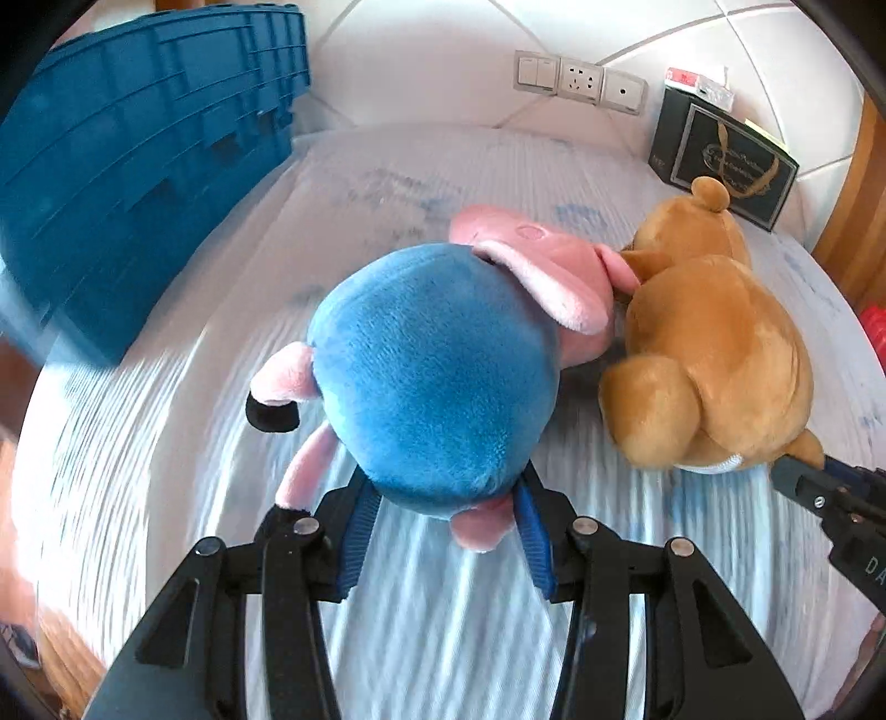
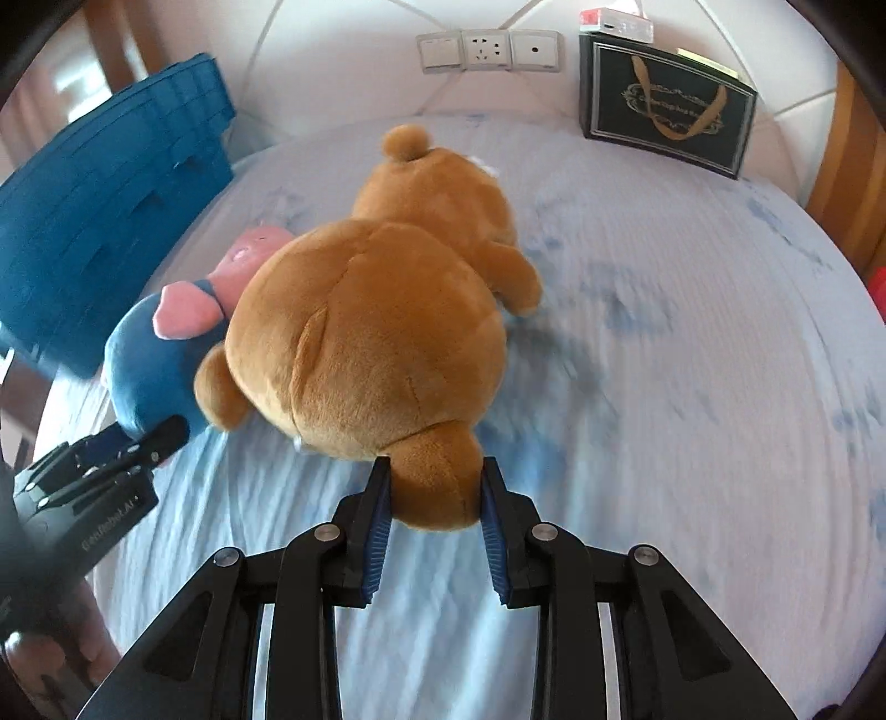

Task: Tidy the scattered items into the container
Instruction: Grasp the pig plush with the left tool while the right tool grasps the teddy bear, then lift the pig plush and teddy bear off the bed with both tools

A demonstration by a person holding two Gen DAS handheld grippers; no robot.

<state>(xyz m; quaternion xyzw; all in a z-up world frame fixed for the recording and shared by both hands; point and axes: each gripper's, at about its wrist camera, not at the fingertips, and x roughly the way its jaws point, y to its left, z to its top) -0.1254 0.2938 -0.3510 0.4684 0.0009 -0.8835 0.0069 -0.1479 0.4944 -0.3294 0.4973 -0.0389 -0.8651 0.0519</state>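
Note:
A blue-bodied pink pig plush (image 1: 437,365) hangs over the pale bedsheet, and my left gripper (image 1: 446,526) is shut on its lower end. Beside it on the right is a brown teddy bear (image 1: 714,343). In the right wrist view the teddy bear (image 2: 376,327) fills the middle, with my right gripper (image 2: 434,498) shut on one of its feet. The pig plush (image 2: 160,365) shows to its left, touching it, with the left gripper (image 2: 111,448) below it. A blue plastic crate (image 1: 138,160) stands at the far left; its inside is hidden. In the right wrist view the crate (image 2: 111,205) is at the left edge.
A black gift bag (image 2: 664,99) leans against the padded white headboard (image 2: 332,55), next to wall sockets (image 2: 487,50). Wooden bed framing (image 2: 841,188) runs along the right. The bedsheet (image 2: 692,387) spreads to the right of the toys.

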